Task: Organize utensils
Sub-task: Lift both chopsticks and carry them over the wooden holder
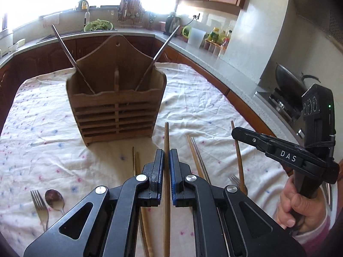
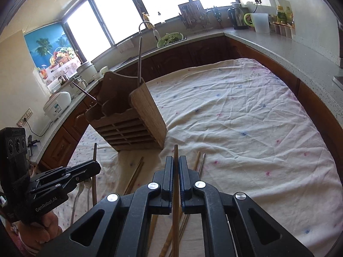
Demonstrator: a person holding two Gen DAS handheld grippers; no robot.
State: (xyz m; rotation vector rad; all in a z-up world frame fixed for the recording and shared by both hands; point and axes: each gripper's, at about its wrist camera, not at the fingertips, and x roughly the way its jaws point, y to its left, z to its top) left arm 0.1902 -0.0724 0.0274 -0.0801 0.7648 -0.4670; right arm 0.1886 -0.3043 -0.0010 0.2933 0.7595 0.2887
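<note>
A wooden utensil holder point(image 1: 116, 109) stands on the cloth-covered table, with one metal chopstick point(image 1: 70, 57) leaning in its left compartment and another point(image 1: 159, 53) in its right. It also shows in the right wrist view point(image 2: 133, 124). My left gripper point(image 1: 166, 156) is shut on a wooden chopstick point(image 1: 166, 137), held in front of the holder. My right gripper point(image 2: 176, 162) is shut on another wooden chopstick point(image 2: 176, 203); it appears in the left wrist view point(image 1: 235, 131) at right. Loose chopsticks point(image 1: 196, 156), a fork point(image 1: 39, 205) and a spoon point(image 1: 54, 199) lie on the cloth.
A white flowered cloth point(image 2: 246, 117) covers the table. Kitchen counters run around it, with a sink, a bowl of greens point(image 1: 98, 26), a kettle point(image 1: 172, 22), a white pitcher point(image 1: 196, 36) and a wok on the stove point(image 1: 289, 81).
</note>
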